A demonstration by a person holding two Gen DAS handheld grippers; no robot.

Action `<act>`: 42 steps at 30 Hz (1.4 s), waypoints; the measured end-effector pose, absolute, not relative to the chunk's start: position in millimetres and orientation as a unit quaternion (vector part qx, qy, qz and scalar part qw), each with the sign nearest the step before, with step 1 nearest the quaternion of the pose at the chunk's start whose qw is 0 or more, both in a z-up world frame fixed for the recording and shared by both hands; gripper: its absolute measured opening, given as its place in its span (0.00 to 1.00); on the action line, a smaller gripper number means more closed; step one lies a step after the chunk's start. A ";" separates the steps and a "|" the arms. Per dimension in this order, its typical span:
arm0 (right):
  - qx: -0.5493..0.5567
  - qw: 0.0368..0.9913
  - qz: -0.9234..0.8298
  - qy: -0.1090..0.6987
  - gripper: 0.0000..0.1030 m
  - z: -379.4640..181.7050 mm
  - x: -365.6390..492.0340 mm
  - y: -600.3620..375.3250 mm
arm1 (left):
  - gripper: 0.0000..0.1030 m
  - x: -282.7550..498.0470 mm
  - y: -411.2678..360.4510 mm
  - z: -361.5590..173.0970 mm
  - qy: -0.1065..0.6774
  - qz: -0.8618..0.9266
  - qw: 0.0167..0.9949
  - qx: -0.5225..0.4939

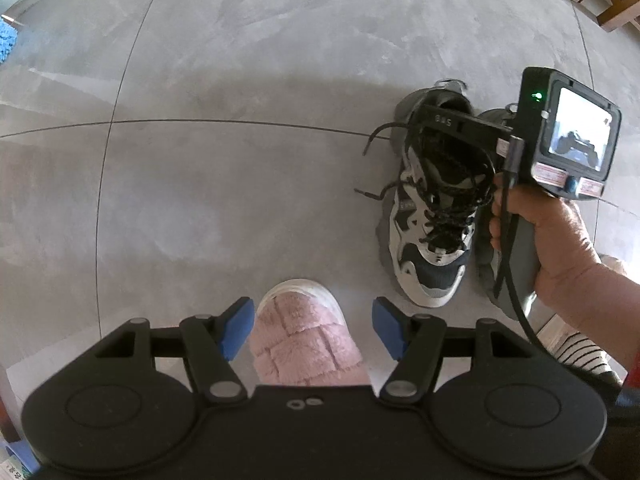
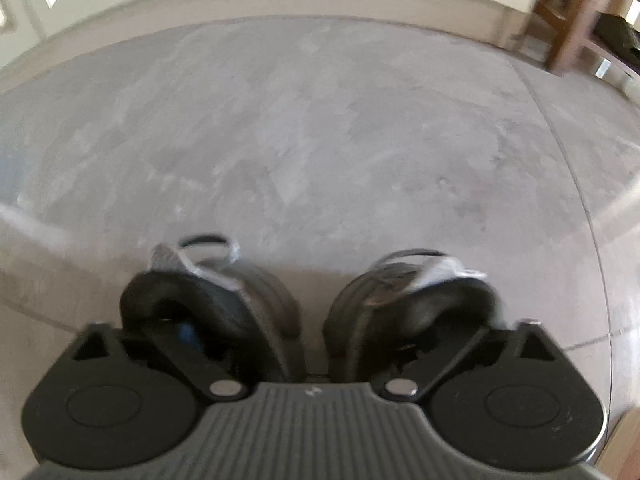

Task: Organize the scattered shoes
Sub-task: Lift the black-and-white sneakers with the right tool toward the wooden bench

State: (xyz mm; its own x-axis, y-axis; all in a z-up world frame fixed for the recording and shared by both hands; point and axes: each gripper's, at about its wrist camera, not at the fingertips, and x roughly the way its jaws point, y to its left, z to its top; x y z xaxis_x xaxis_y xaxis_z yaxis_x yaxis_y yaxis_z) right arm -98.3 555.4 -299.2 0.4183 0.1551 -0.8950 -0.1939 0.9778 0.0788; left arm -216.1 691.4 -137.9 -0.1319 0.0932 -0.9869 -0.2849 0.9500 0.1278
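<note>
We are pinching 2 sneakers (image 2: 312, 312) together, heels away, right gripper (image 2: 314, 344) fingers inside both collars; left gripper (image 1: 313, 330) hanging spread.

Two dark padded sneaker heels (image 2: 308, 312) stand side by side, one gripper finger (image 2: 176, 340) inside each collar, on grey concrete floor (image 2: 320, 140).

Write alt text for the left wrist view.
The open left gripper points down over a pink fluffy slipper on the grey tiled floor. To the right, a hand holds the right gripper into a grey-and-white laced sneaker, its twin largely hidden behind.
</note>
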 end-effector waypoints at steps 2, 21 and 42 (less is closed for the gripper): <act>-0.003 0.840 0.122 0.529 0.51 -294.4 -97.1 544.6 | 0.63 -215.7 690.6 -136.3 0.737 0.141 0.658 -0.061; 0.069 0.865 0.187 0.460 0.38 -229.3 -111.8 484.9 | 0.63 -187.4 651.3 -105.1 0.652 0.111 0.749 0.048; 0.120 0.956 0.092 0.251 0.37 76.4 -57.6 308.9 | 0.63 -76.6 463.7 117.2 0.390 0.003 0.916 0.097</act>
State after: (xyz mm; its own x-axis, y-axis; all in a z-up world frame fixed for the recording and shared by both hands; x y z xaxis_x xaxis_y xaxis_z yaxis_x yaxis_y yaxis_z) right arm -57.6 308.9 76.4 0.8565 0.2371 -0.4585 -0.1162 0.9540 0.2763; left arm -76.6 463.7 117.2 0.6961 0.0812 -0.7133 0.0700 0.9812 0.1800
